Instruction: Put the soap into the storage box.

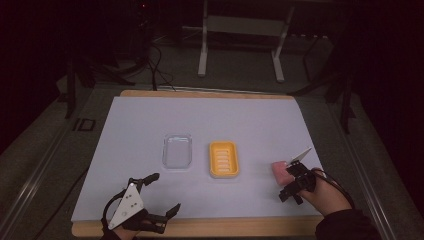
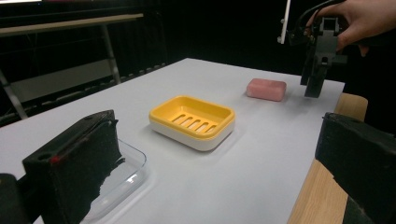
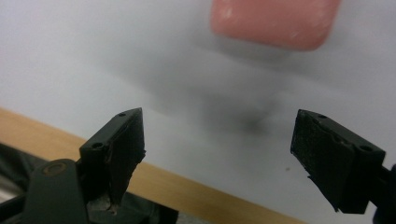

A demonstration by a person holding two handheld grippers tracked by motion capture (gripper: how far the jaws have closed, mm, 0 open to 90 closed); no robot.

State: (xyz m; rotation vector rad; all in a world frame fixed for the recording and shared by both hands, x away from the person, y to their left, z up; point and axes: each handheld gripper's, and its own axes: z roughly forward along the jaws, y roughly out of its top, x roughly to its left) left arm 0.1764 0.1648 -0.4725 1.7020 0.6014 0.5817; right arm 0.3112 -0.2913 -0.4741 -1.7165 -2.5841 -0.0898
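Note:
A pink bar of soap [image 1: 280,171] lies on the white mat at the right, and it is the blurred pink shape [image 3: 275,21] at the top of the right gripper view. My right gripper [image 1: 292,193] hangs just in front of it, tilted down at the mat, open [image 3: 217,140] with nothing between the jaws. A yellow slotted soap dish [image 1: 224,159] sits mid-table, with a clear plastic tray [image 1: 178,151] to its left. My left gripper [image 1: 163,194] rests near the front left, wide open [image 2: 218,135] and empty, facing the dish [image 2: 192,120].
The white mat [image 1: 150,120] covers a wooden table whose bare front edge [image 1: 225,226] shows below both hands. Behind the table stand a metal frame [image 1: 240,30] and trailing cables [image 1: 155,65] in the dark.

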